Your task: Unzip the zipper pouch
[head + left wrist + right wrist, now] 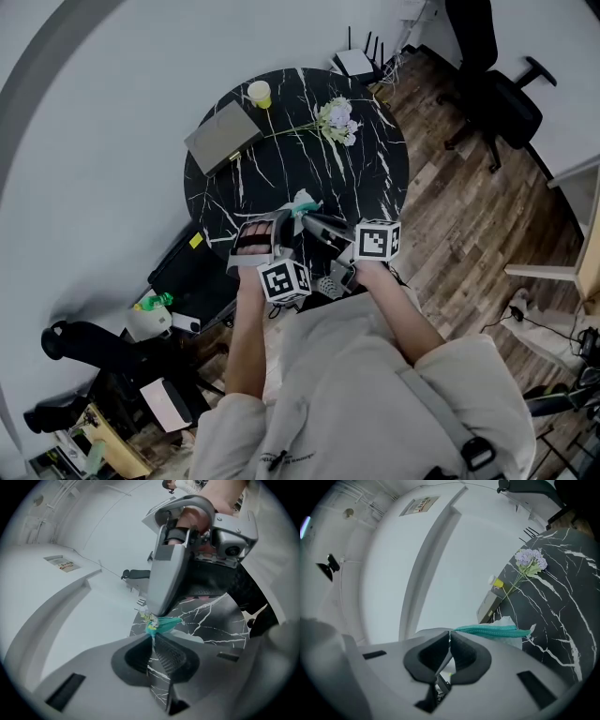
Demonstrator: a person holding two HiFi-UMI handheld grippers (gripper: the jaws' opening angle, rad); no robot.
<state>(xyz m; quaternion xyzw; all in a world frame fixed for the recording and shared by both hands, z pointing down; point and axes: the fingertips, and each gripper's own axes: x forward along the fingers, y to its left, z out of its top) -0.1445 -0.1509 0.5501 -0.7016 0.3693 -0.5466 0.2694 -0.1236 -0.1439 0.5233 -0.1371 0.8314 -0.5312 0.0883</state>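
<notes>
Two grippers meet over the near edge of a round black marble table (281,159), with the pouch (305,203) held up between them, clear of the tabletop. The left gripper (152,638) has its jaws nearly together, and a bunched teal end of the pouch is pinched at their tips. The right gripper (450,637) has its jaws fully closed, pads touching. The teal zipper (492,630) starts right at those tips and runs away from them in a straight, taut band, so the grip is on the zipper's end. Whether the pull tab itself is caught cannot be told. Pale, crinkled pouch material shows just along the band on both sides.

From the left gripper view, the right gripper's long grey jaws come down from above and end right at the teal clump, just beyond the left tips — the two grips are almost touching.

Farther back on the table lie a closed grey laptop (223,136), a yellow cup (260,94) just beside its far corner, and a stem of pale purple flowers (337,120), all well apart from the pouch. A black chair (497,94) stands on the wood floor beyond the table.
</notes>
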